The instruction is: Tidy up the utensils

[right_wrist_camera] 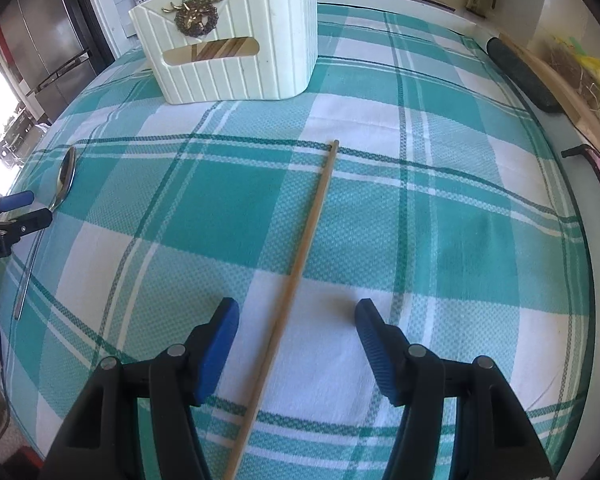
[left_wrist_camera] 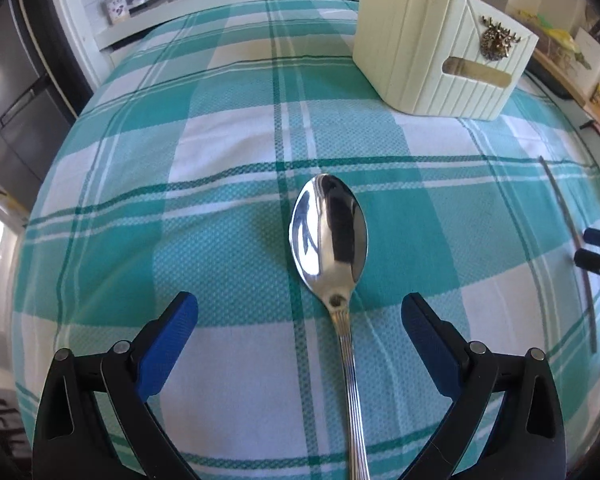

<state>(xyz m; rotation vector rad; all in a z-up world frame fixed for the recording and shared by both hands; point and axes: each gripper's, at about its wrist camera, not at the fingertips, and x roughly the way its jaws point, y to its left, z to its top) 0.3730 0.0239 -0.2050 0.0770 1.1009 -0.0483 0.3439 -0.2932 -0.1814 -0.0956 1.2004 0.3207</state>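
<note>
Blue pads of the left gripper stood wide apart at the bottom of its own view, the spoon lying between them on the checked cloth, untouched; the handle's end ran off the lower edge. Right gripper likewise spread wide, straddling a wooden chopstick without contact, its near end cut off below. Cream basket sat upper left in the right view, more wooden sticks visible through its slot; the left view showed it upper right, contents hard to make out. Only the right view showed the spoon's full handle, at far left. Chopstick appeared thin and blurred at the left view's right edge.
</note>
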